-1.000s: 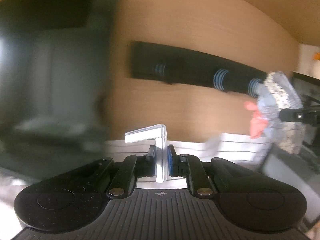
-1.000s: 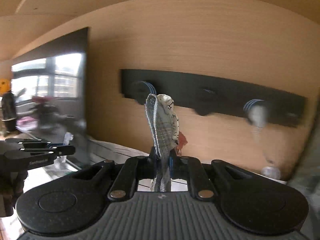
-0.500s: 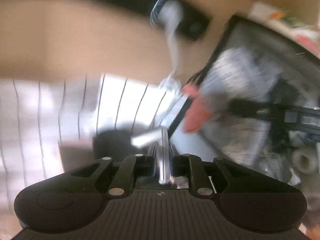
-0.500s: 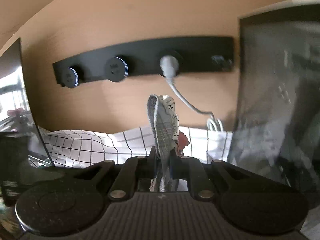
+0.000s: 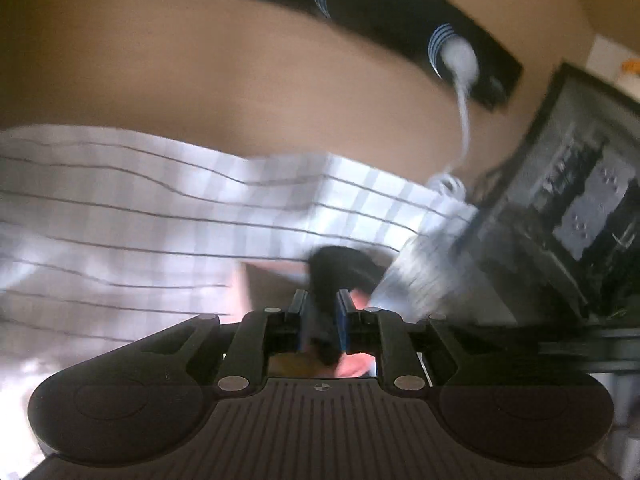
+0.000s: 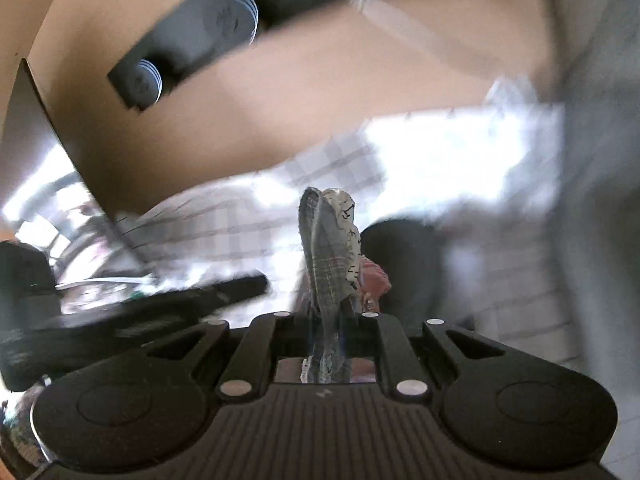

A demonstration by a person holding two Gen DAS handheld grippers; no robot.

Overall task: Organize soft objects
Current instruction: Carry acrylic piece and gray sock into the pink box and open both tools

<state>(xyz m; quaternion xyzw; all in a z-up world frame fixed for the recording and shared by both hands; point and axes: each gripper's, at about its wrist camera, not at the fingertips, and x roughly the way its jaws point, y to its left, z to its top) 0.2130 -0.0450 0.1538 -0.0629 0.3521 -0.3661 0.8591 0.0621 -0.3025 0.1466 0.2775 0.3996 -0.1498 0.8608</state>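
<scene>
My right gripper [image 6: 325, 312] is shut on a grey plaid and white printed cloth [image 6: 328, 240] that stands up between its fingers, with a pink piece [image 6: 376, 280] beside it. My left gripper [image 5: 322, 308] has its jaws slightly apart; the clear plastic piece it held earlier does not show, and a dark round object [image 5: 340, 268] lies right in front of it. The same dark object [image 6: 404, 256] shows in the right wrist view. The hanging cloth [image 5: 424, 276] appears blurred to the right in the left wrist view. Both views are motion-blurred.
A white checked cloth [image 5: 160, 220] covers the table below a wooden wall [image 5: 240, 80]. A black wall strip with sockets [image 5: 400, 12] holds a white plug and cable [image 5: 460, 60]. A dark framed panel [image 5: 560, 200] stands at right.
Both grippers swung down toward the table. The clear plastic piece between my left fingers is no longer seen and the jaws stand a little apart. The right gripper still holds the cloth.
</scene>
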